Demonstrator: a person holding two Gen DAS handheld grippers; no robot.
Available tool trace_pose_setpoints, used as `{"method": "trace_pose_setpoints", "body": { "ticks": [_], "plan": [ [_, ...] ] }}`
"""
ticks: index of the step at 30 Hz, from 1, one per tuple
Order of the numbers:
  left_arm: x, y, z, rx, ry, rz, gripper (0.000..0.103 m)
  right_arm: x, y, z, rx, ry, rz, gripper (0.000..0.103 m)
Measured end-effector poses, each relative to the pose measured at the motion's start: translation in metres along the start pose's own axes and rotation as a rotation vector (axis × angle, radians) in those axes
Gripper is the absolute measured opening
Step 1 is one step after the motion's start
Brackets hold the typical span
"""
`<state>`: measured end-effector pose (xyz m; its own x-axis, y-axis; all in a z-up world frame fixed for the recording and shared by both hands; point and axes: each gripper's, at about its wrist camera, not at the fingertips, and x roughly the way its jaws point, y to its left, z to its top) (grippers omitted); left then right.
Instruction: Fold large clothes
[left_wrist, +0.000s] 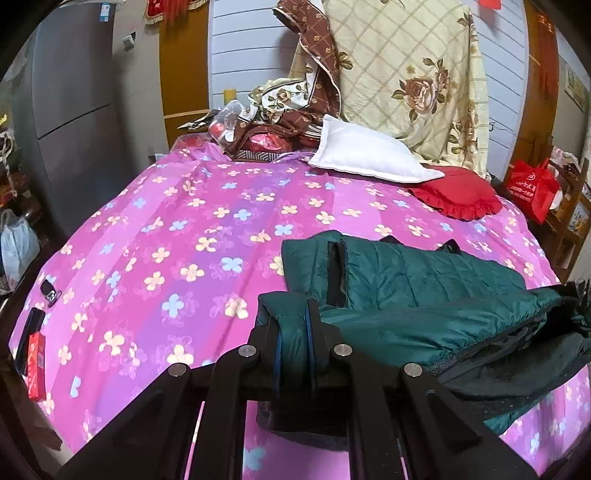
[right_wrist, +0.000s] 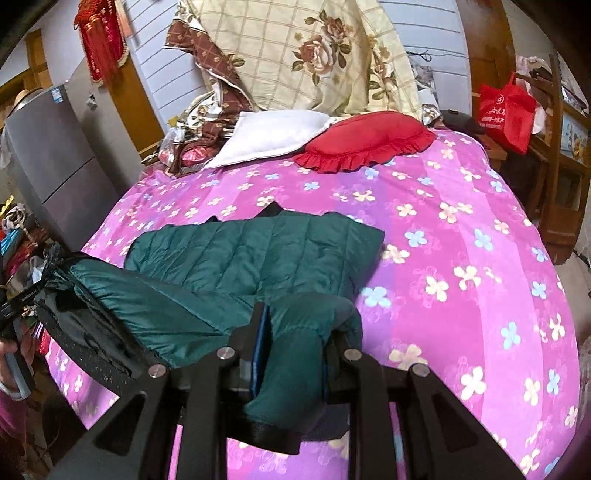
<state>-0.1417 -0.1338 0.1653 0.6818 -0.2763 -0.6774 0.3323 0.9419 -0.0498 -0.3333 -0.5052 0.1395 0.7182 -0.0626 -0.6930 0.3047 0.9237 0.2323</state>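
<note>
A dark green quilted jacket (left_wrist: 424, 280) lies on the pink flowered bedspread (left_wrist: 166, 240), partly folded, its near edge lifted. My left gripper (left_wrist: 293, 332) is shut on the jacket's near left edge, with fabric bunched between the fingers. In the right wrist view the jacket (right_wrist: 258, 251) spreads to the left, and my right gripper (right_wrist: 291, 339) is shut on its near right edge, green fabric hanging down between the fingers. The left gripper (right_wrist: 22, 295) also shows at the far left of the right wrist view, holding the other end.
A white pillow (left_wrist: 362, 151) and a red frilled cushion (left_wrist: 458, 197) lie at the head of the bed, with a floral quilt (left_wrist: 413, 74) piled behind. A grey fridge (left_wrist: 62, 110) stands left. A red bag (left_wrist: 528, 188) hangs right. Small items (left_wrist: 35, 350) lie at the bed's left edge.
</note>
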Motion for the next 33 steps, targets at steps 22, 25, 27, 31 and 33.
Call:
{"method": "trace_pose_setpoints", "body": {
  "ticks": [22,25,27,31,33],
  "plan": [
    [0.039,-0.01,0.039,-0.008,-0.019,0.047,0.0,0.034,-0.009,0.045,0.021,-0.009,-0.04,0.023],
    [0.049,-0.013,0.047,-0.015,-0.016,0.061,0.0,0.04,-0.011,0.055,0.031,-0.017,-0.047,0.023],
    [0.057,-0.014,0.052,-0.026,-0.01,0.068,0.0,0.046,-0.012,0.062,0.038,-0.016,-0.053,0.023],
    [0.075,-0.019,0.061,-0.038,-0.005,0.085,0.0,0.06,-0.015,0.073,0.05,-0.006,-0.063,0.023],
    [0.084,-0.02,0.064,-0.04,0.001,0.094,0.0,0.069,-0.017,0.079,0.052,0.001,-0.07,0.023]
  ]
}}
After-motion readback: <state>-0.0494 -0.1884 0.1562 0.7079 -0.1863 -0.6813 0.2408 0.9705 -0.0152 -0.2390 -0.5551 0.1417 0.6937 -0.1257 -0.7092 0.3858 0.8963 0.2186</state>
